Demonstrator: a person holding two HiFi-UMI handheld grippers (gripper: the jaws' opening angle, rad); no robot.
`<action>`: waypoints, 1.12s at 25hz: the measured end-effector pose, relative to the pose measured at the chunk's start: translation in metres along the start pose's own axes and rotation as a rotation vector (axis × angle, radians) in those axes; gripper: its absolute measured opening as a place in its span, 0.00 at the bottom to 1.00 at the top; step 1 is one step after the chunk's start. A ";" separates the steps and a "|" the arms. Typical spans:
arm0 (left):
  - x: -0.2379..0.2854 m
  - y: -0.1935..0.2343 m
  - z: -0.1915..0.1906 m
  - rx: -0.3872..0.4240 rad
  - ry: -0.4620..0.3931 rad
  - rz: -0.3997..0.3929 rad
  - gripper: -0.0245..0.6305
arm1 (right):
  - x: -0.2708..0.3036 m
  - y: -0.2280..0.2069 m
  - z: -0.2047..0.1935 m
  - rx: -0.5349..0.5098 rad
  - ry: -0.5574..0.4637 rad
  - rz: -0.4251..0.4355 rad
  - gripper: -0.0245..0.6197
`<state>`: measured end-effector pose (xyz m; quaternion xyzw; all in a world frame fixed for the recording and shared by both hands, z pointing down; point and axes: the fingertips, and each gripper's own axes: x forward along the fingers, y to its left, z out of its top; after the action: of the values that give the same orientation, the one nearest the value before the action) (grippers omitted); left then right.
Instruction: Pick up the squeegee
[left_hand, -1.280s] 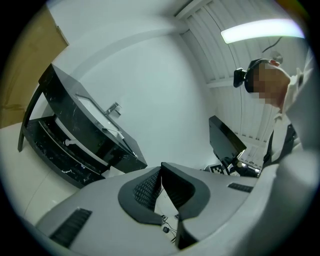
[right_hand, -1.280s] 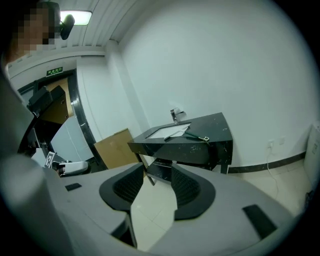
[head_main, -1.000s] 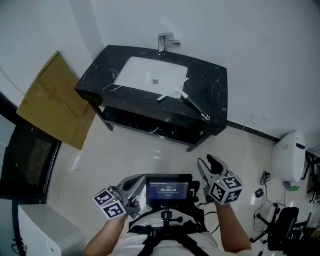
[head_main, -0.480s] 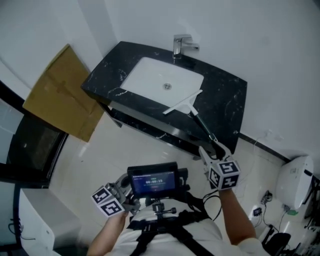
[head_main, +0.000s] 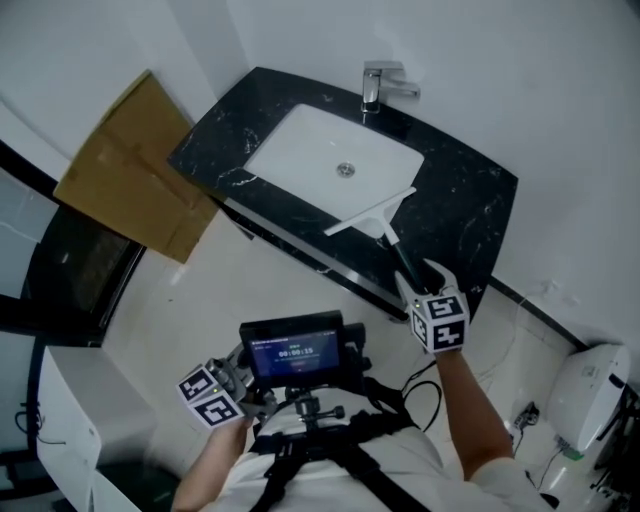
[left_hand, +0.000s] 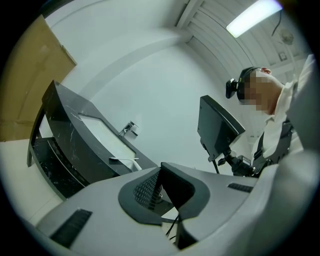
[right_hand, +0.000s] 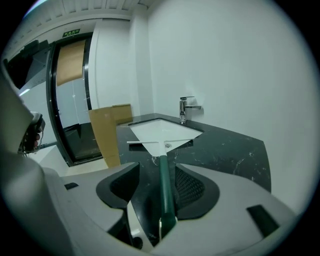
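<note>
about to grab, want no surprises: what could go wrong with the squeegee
The right gripper, its jaws just opened, straddles the squeegee near its handle end without pressing: gripped that far back, the blade end may sag or twist. The blade overhangs the sink; a nudge might tip it in.

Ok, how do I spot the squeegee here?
Find the black counter with the white sink against the wall. The squeegee lies by the sink's near right corner, handle pointing to the right gripper. It is the only loose thing there: white T-shaped head, dark green handle.
</note>
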<state>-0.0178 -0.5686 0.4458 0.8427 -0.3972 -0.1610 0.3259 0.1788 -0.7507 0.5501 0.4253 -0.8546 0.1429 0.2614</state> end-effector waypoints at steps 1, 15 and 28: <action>0.002 0.001 0.001 0.000 -0.001 0.009 0.03 | 0.006 -0.002 -0.001 -0.008 0.009 0.010 0.40; 0.006 0.009 -0.002 0.009 -0.039 0.136 0.03 | 0.056 -0.011 -0.029 -0.064 0.162 0.077 0.40; 0.009 0.003 -0.006 0.087 -0.032 0.163 0.03 | 0.053 -0.008 -0.027 -0.152 0.096 0.053 0.39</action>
<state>-0.0110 -0.5742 0.4525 0.8182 -0.4762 -0.1302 0.2946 0.1676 -0.7778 0.6031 0.3740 -0.8606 0.1048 0.3295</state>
